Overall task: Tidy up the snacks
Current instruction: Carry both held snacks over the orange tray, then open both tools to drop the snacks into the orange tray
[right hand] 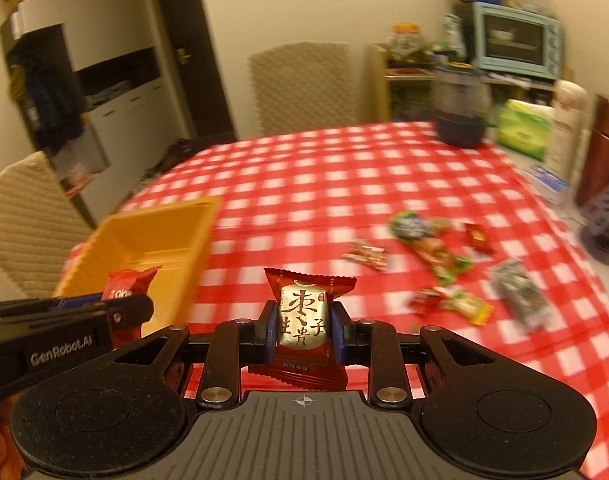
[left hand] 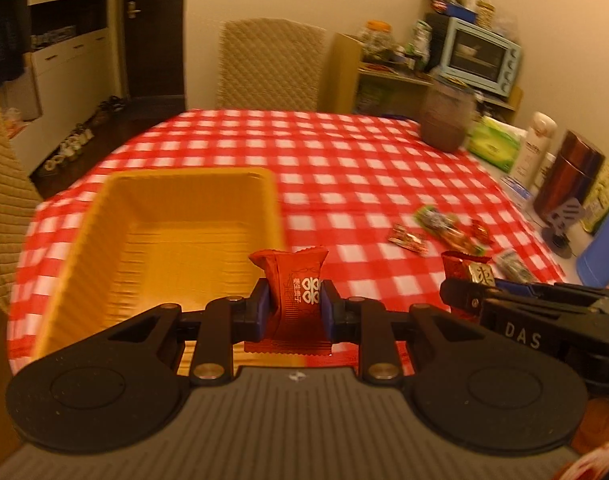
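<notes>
My left gripper [left hand: 294, 304] is shut on a plain red snack packet [left hand: 294, 280], held above the near right corner of the yellow tray [left hand: 104, 216]. The tray looks empty inside. My right gripper [right hand: 302, 328] is shut on a red packet with a gold label [right hand: 304, 316], over the red checked tablecloth [right hand: 304, 184]. Each gripper shows at the edge of the other's view, the right one [left hand: 464, 292] beside the left, the left one [right hand: 120, 304] near the tray [right hand: 192, 216]. Several loose snack packets [right hand: 432, 248] lie on the cloth at the right.
A dark jar [left hand: 444, 120], a green tissue pack [left hand: 494, 146], a white bottle [left hand: 534, 144] and a brown canister [left hand: 568, 176] stand along the table's right side. Quilted chairs [left hand: 270, 64] stand behind and to the left. A blue toaster oven [left hand: 480, 54] sits on a shelf beyond.
</notes>
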The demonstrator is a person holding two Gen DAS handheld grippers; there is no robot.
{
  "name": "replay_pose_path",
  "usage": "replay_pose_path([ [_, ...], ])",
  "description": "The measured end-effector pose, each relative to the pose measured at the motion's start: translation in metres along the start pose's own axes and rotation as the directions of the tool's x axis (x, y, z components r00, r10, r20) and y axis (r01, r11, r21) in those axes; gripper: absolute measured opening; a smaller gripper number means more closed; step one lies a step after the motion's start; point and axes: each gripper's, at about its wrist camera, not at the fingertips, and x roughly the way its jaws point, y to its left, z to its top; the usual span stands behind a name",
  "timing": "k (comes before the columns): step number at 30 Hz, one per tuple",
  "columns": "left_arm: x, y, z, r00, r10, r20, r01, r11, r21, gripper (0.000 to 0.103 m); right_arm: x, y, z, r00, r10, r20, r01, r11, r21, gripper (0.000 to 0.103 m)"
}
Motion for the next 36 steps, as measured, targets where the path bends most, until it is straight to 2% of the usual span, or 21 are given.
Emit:
replay_pose_path([
  [9,-0.014,0.073,0.008,0.997,0.076,0.002,-0.076,0.996,-0.044,0.023,0.022,0.065,0.009,0.994,0.109,-0.015,-0.109,0.991,-0.072,0.027],
  [16,-0.006,0.107,0.006,0.994,0.103,-0.023,-0.104,0.992,-0.064,0.023,0.047,0.092,0.010,0.987,0.153,-0.054,-0.158,0.982,-0.102,0.027],
  [23,0.011,0.117,0.003,0.994,0.098,-0.050,-0.102,0.992,-0.074,0.025,0.063,0.103,0.006,0.984,0.160,-0.077,-0.167,0.980,-0.103,0.027],
  [24,0.014,0.118,0.002,0.993,0.102,-0.054,-0.106,0.991,-0.076,0.031,0.064,0.105,0.006,0.984,0.159,-0.079,-0.167,0.981,-0.102,0.027],
  [25,0.014,0.120,0.001,0.992,0.109,-0.055,-0.113,0.991,-0.075,0.033,0.065,0.104,0.005,0.984,0.159,-0.082,-0.167,0.981,-0.100,0.027],
  [31,0.010,0.130,0.000,0.990,0.125,-0.062,-0.131,0.986,-0.108,0.033,0.067,0.106,0.003,0.983,0.160,-0.090,-0.168,0.982,-0.091,0.027],
  [36,-0.001,0.132,0.005,0.991,0.131,-0.035,-0.134,0.984,-0.119,0.037,0.068,0.110,0.008,0.978,0.187,-0.089,-0.194,0.978,-0.080,0.027],
])
